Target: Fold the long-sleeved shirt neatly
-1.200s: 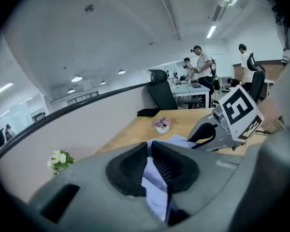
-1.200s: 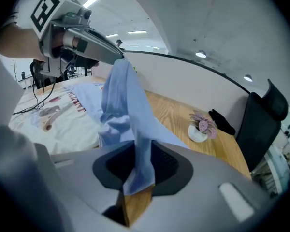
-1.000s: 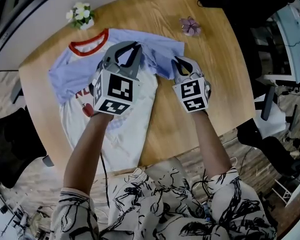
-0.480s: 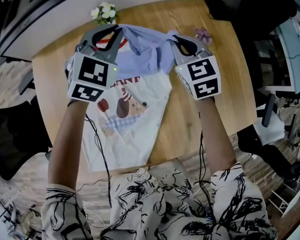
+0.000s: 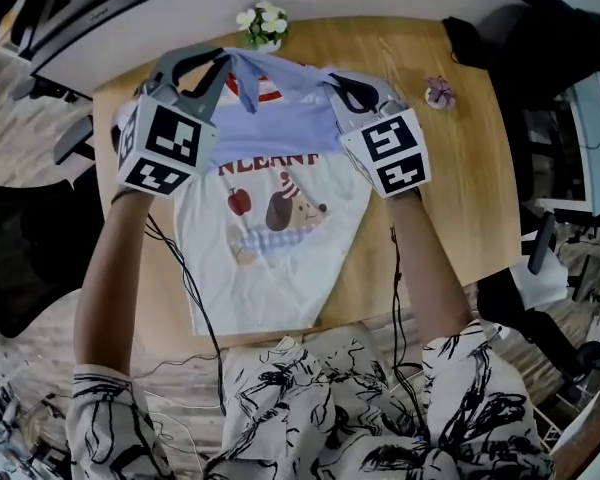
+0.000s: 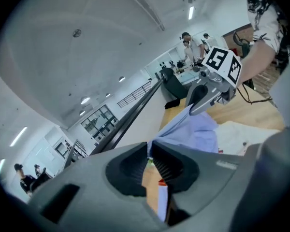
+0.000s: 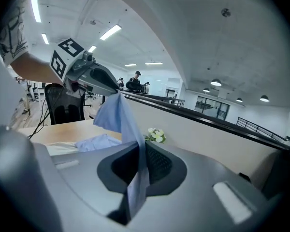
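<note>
A white shirt (image 5: 270, 258) with blue sleeves, a red collar and a cartoon print lies front-up on the wooden table (image 5: 435, 178). A blue sleeve (image 5: 280, 128) is stretched across its chest, lifted at two points. My left gripper (image 5: 226, 60) is shut on the sleeve's left end near the collar. My right gripper (image 5: 332, 78) is shut on its right end. In the left gripper view, blue cloth (image 6: 193, 132) runs from between my jaws to the right gripper (image 6: 197, 100). In the right gripper view, a blue fold (image 7: 121, 117) rises from my jaws toward the left gripper (image 7: 111, 88).
White flowers (image 5: 261, 23) stand at the table's far edge, just beyond the collar. A small pink flower (image 5: 440, 91) lies at the back right, near a black bag (image 5: 520, 38). Cables trail from both grippers over the shirt's hem. A dark chair (image 5: 20, 258) stands at the left.
Both grippers have moved away from the person and up, carrying the blue sleeve toward the collar. The cartoon print on the chest has come into view.
</note>
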The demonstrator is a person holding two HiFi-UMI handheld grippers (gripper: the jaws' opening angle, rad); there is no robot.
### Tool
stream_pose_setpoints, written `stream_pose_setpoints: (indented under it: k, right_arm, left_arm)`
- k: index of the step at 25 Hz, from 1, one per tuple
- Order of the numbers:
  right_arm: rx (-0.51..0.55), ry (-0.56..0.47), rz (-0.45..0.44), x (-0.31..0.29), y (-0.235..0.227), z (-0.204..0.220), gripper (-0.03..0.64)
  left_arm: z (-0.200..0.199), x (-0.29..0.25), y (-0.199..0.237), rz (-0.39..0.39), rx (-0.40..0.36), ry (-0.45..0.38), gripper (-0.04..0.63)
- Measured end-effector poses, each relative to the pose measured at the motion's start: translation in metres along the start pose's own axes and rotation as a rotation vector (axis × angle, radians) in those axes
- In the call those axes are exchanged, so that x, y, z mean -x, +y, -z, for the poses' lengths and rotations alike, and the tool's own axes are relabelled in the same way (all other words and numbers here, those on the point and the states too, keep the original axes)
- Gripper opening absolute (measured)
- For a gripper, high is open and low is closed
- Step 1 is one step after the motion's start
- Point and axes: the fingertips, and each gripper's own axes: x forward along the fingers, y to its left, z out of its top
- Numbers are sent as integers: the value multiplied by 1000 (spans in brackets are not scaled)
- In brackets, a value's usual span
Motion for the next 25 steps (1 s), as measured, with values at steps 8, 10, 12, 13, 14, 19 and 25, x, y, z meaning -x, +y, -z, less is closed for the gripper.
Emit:
stream_pose_setpoints:
  k: [8, 10, 12, 13, 14, 19, 25]
  right_arm:
    - [20, 3, -82, -63, 55, 7, 20]
    - [34, 15, -93, -76, 63, 10, 21]
    - [42, 25, -94, -87, 67, 15, 21]
    - [42, 27, -91, -91, 69, 18, 21]
    - [41, 27, -85, -96, 69, 20, 21]
    - [83, 7, -24, -111, 75, 23, 21]
    - [160, 191, -198, -132, 140, 97, 25]
  left_arm:
    - [79, 5, 20, 20, -77, 114, 41]
    - [96, 3, 23, 22, -84, 132, 41]
    - [111, -2, 24, 27, -92, 147, 41]
    - [117, -5, 24, 29, -92, 151, 41]
    - [123, -8, 24, 26, -89, 153, 41]
    - [139, -14, 31, -92, -104, 118, 41]
    - [222, -18, -38, 82, -153, 286, 44]
